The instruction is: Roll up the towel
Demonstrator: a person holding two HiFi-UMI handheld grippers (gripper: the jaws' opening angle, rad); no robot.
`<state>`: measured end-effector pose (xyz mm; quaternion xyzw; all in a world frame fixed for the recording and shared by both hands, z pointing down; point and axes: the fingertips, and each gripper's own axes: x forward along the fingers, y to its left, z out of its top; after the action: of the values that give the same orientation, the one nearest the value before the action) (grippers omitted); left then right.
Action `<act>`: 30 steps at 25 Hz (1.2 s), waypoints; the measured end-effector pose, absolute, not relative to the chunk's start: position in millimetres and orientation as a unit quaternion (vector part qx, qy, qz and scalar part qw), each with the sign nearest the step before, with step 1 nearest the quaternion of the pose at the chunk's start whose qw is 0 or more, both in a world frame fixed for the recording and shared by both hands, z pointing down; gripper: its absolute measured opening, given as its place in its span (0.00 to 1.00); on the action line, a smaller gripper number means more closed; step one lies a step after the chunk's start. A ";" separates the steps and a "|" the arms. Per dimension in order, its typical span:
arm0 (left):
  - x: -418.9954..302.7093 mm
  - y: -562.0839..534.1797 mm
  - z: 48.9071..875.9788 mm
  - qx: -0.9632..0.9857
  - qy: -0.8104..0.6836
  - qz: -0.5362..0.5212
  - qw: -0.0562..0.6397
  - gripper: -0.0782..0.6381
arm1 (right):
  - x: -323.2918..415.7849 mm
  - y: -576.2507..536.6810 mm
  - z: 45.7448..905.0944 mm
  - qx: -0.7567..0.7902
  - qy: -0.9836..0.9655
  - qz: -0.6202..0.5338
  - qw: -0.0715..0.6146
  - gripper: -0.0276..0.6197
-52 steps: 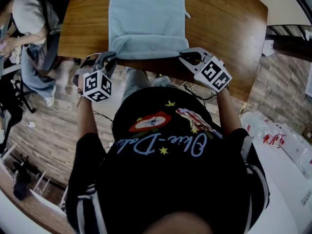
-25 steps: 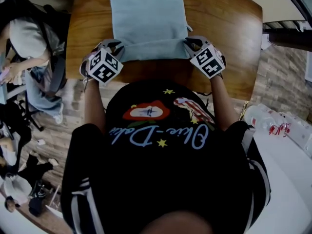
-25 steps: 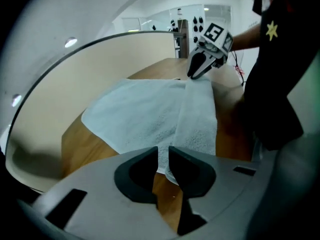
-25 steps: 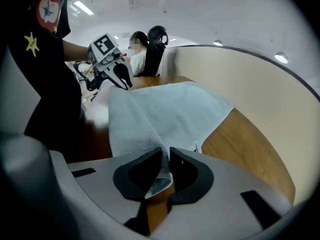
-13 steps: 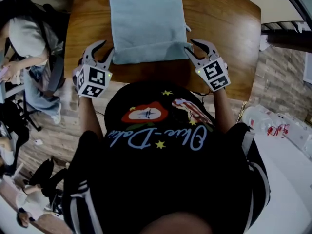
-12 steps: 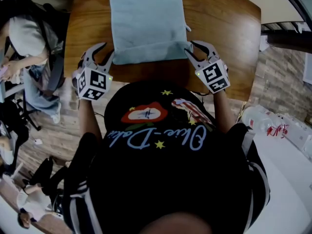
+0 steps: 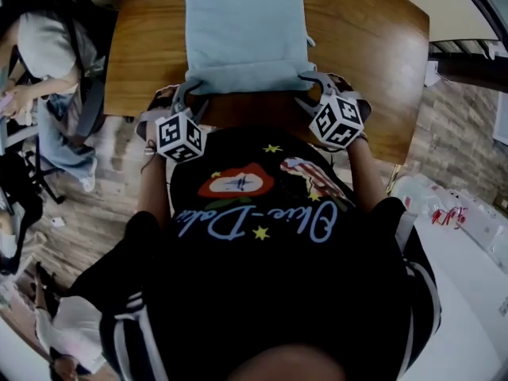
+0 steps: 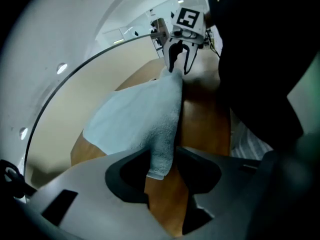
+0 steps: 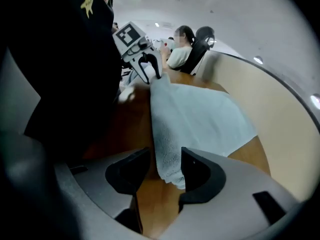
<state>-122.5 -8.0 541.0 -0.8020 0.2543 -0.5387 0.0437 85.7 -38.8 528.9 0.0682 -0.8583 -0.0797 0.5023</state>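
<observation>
A light blue towel (image 7: 244,26) lies lengthwise on the wooden table (image 7: 365,46), its near end turned into a low roll (image 7: 246,76). My left gripper (image 7: 189,95) straddles the roll's left end (image 8: 161,151), and its jaws are opening with the cloth loose between them. My right gripper (image 7: 311,84) straddles the right end (image 9: 167,156); its jaws are opening too, and the roll sits between the pads without being squeezed. Each gripper view shows the other gripper at the far end of the roll: right gripper (image 8: 179,59), left gripper (image 9: 148,66).
The table's near edge runs just under both grippers, against the wearer's body. A seated person (image 7: 44,42) is off the table's left side, and also shows in the background (image 9: 179,48). A white surface with bottles (image 7: 444,209) stands to the right.
Both grippers let go of the roll and drew back and outwards with open jaws. They have since come inwards again, so that they straddle the roll's two ends.
</observation>
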 end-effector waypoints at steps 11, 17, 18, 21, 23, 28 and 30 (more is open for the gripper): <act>-127.6 -27.3 534.6 -0.796 0.251 -0.546 0.069 0.19 | 83.5 -49.7 527.2 0.082 -0.871 -0.037 0.482 0.13; -143.4 12.7 520.9 -0.817 0.212 -0.536 0.013 0.19 | 72.4 -13.8 502.2 0.049 -0.899 0.056 0.431 0.12; -144.5 20.5 519.8 -0.820 0.197 -0.537 -0.003 0.19 | 70.9 -7.2 500.4 0.042 -0.901 0.073 0.426 0.12; -147.4 34.3 515.2 -0.832 0.164 -0.527 -0.052 0.19 | 68.8 8.9 497.0 0.021 -0.902 0.134 0.411 0.12; -151.5 32.4 510.8 -0.839 0.158 -0.514 -0.079 0.19 | 67.3 11.7 494.2 0.016 -0.903 0.169 0.396 0.12; -159.0 1.7 506.0 -0.854 0.165 -0.482 -0.106 0.19 | 63.3 -23.2 491.2 0.067 -0.910 0.205 0.353 0.12; -159.3 -12.1 505.8 -0.861 0.177 -0.464 -0.115 0.19 | 63.1 -37.6 491.3 0.090 -0.910 0.208 0.348 0.12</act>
<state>-159.3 -12.1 505.8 -0.8605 0.1770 -0.4635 -0.1155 63.1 -37.6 491.3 0.0895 -0.9097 0.2075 0.3485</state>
